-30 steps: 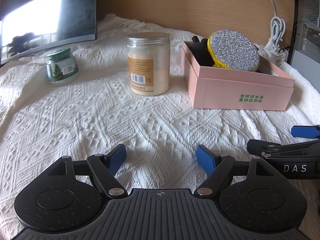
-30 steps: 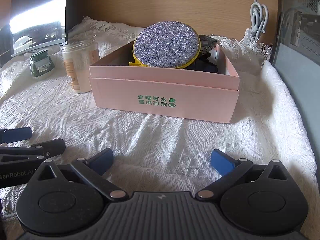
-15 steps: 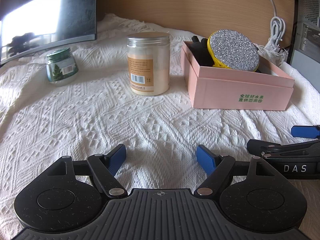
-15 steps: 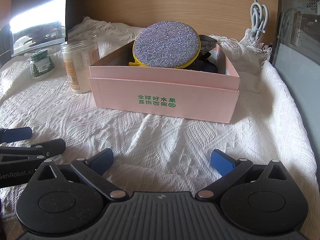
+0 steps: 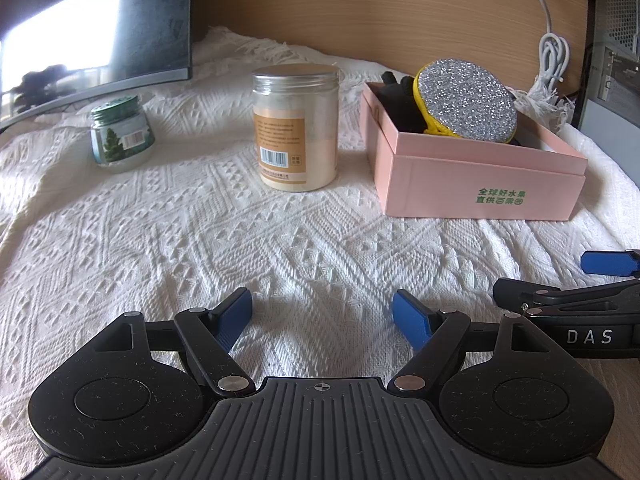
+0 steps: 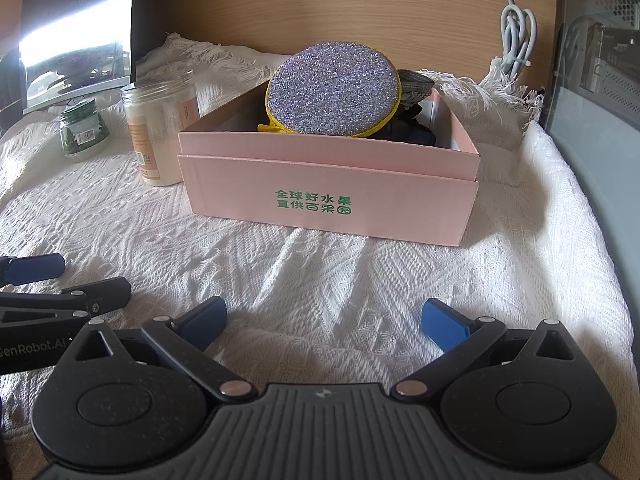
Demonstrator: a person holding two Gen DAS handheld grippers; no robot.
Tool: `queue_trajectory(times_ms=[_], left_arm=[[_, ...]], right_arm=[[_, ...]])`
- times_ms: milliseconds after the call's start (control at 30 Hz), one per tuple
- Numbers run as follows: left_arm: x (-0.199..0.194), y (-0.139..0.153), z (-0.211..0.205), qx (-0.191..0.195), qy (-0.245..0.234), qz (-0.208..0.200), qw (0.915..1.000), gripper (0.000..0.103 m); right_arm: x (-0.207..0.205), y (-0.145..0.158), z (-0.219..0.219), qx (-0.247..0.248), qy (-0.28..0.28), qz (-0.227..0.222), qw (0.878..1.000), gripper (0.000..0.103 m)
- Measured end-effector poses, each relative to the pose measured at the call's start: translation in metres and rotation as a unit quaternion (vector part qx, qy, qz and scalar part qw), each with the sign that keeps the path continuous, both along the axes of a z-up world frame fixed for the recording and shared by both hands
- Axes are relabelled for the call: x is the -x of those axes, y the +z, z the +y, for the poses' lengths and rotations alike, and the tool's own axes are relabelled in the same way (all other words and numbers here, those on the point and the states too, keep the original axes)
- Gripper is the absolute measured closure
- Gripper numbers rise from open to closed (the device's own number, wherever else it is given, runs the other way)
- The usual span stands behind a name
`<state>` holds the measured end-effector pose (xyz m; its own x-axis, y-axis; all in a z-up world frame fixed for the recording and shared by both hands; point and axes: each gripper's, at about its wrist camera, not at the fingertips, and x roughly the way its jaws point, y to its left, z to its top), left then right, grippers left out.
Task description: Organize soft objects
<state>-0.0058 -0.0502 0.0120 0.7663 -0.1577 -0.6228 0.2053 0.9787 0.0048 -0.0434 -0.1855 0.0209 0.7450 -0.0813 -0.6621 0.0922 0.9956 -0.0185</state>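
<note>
Grippers at rest over a white woven cloth (image 5: 280,216): the left gripper (image 5: 322,314) and right gripper (image 6: 324,318) both gape wide and empty, side by side. Well ahead of them, a glittery round pouch (image 6: 334,90) sits tilted in the pink box (image 6: 328,200), atop dark items.

Honestly can't tell what's stuffed in the pink box (image 6: 328,176). The glittery round pad (image 6: 334,88) leans over dark stuff (image 6: 404,132) at about 4 o'clock from it, mostly hidden by the box wall, plus a grey bit (image 6: 414,84) poking out at 3 o'clock. The monitor (image 5: 92,28) is cut off at 10 o'clock of the left view. The white cable (image 6: 516,36) runs off the top edge. Print on the big jar (image 5: 296,128) is too small to read.
</note>
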Motion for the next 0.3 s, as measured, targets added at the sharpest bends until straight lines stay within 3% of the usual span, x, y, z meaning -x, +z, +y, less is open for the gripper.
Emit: queue_trajectory(times_ms=[300], left_arm=[[-0.0005, 0.0000, -0.0009, 0.002, 0.000, 0.001, 1.0000, 0.021]], right_arm=[[-0.0001, 0.0000, -0.0002, 0.000, 0.000, 0.000, 1.000, 0.000]])
